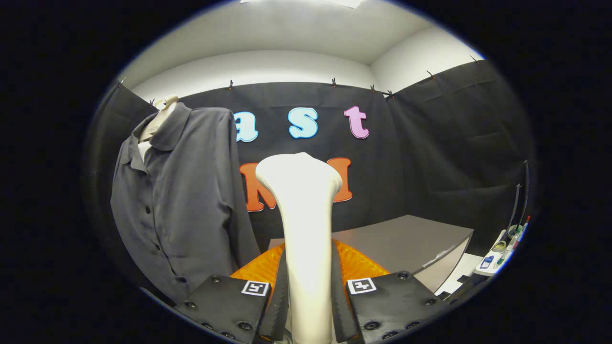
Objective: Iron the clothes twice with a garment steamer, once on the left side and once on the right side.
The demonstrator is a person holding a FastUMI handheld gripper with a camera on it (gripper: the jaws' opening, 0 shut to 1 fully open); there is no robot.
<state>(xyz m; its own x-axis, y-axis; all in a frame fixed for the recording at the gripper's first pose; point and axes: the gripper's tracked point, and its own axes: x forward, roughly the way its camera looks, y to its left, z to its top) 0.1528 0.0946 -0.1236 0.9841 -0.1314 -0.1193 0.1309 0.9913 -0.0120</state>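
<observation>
The garment steamer is pinched at its narrow handle between both fingers of the gripper, its flared head raised ahead of them. The dark shirt is hung on a mannequin to the left of the steamer, near but not touched. The steamer is judged rigid, smooth and somewhat top-heavy, so the grip is best kept on the handle's waist; the shirt is soft and will yield under pressure. The steamer's face is turned away, and the shirt's hem is cut off.

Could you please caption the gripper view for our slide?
Tool shut on white garment steamer, held upright beside a dark grey button-up shirt on a mannequin.
</observation>
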